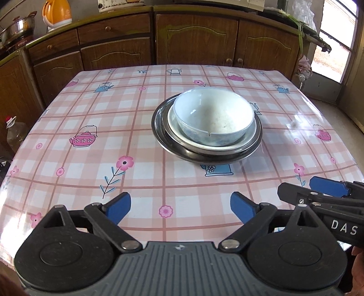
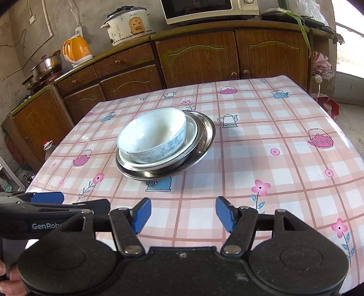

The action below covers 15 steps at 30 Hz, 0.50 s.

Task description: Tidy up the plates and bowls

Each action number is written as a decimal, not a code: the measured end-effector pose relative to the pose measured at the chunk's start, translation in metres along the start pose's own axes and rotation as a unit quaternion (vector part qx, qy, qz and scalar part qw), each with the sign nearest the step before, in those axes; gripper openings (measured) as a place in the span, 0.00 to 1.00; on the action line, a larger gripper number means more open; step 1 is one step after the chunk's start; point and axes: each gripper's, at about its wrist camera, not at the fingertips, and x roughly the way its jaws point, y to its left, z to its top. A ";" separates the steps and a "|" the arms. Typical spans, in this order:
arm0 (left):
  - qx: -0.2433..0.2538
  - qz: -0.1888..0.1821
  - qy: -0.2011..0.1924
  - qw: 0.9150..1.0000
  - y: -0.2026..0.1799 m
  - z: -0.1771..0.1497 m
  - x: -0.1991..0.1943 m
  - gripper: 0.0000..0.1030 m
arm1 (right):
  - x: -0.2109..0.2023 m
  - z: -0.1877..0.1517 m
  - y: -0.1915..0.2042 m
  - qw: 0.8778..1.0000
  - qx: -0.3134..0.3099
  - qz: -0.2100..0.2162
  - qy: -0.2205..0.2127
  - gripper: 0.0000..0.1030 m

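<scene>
In the left wrist view the left gripper (image 1: 180, 208) hangs spread and empty over the near table (image 1: 68, 127), with the white bowl (image 1: 213, 116) nested in a white plate (image 1: 174, 124) and steel dishes (image 1: 159, 129) at mid-table. In the right wrist view the right gripper (image 2: 183, 214) is likewise spread, pinching nothing, the stack lying far-left of it. The bowl sits off-centre, so a one-sided nudge could likely slide or tip the stack.

Wooden cabinets (image 2: 198, 57) carry an orange kettle (image 2: 76, 49), rice cooker (image 2: 127, 24), microwave (image 2: 209, 10) and steel pot (image 2: 46, 63).
</scene>
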 end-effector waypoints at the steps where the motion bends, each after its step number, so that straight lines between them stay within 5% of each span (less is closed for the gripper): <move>1: 0.000 0.003 0.001 1.000 -0.001 -0.001 -0.001 0.95 | 0.000 0.000 0.000 1.000 0.001 0.000 0.000 0.74; 15: 0.000 0.020 -0.017 1.000 -0.005 -0.007 -0.013 0.98 | -0.013 -0.004 0.001 1.000 0.003 0.005 -0.005 0.74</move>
